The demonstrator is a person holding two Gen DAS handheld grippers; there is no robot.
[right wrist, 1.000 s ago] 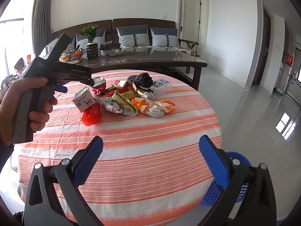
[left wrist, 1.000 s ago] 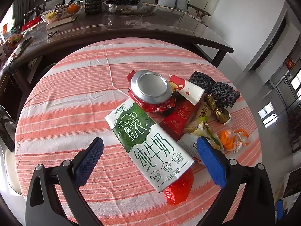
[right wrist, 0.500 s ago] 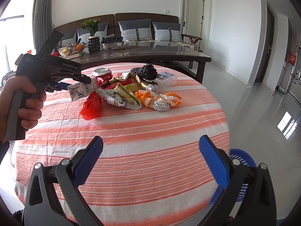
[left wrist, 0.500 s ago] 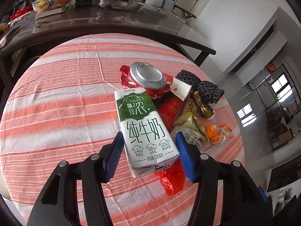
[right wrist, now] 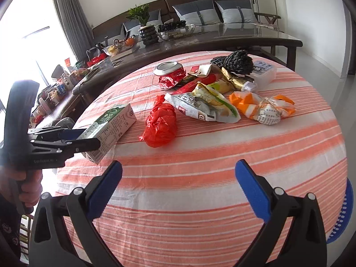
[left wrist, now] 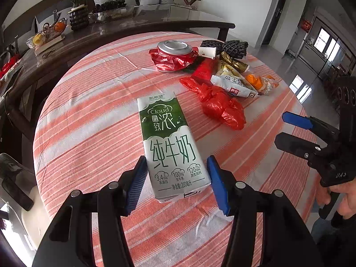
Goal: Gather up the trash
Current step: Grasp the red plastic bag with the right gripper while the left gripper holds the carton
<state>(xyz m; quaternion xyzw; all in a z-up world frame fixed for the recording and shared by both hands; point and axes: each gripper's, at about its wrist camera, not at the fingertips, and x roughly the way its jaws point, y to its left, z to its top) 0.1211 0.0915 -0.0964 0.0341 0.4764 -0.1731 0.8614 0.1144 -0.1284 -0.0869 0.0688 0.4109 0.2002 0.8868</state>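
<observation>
A green and white milk carton [left wrist: 166, 133] is gripped at its near end by my left gripper [left wrist: 176, 160], whose blue pads press on both sides. In the right wrist view the carton [right wrist: 111, 122] hangs tilted just above the striped tablecloth [right wrist: 200, 189], held by the left gripper [right wrist: 89, 136]. The rest of the trash lies in a pile: a red plastic bag [right wrist: 161, 122], a crushed red can [right wrist: 171, 75], snack wrappers [right wrist: 200, 106] and an orange wrapper [right wrist: 262, 109]. My right gripper [right wrist: 179, 166] is open over the near tablecloth, with nothing between its fingers.
A black mesh bundle [right wrist: 235, 62] and a white plastic box [right wrist: 263, 72] sit at the far side of the pile. A blue basket [right wrist: 342, 218] stands on the floor beyond the table's right edge. A long dark table [right wrist: 222, 35] with fruit and a plant stands behind.
My left gripper closed on the milk carton and drew it off the pile toward the near left. My right gripper tilted down and moved closer over the table.
</observation>
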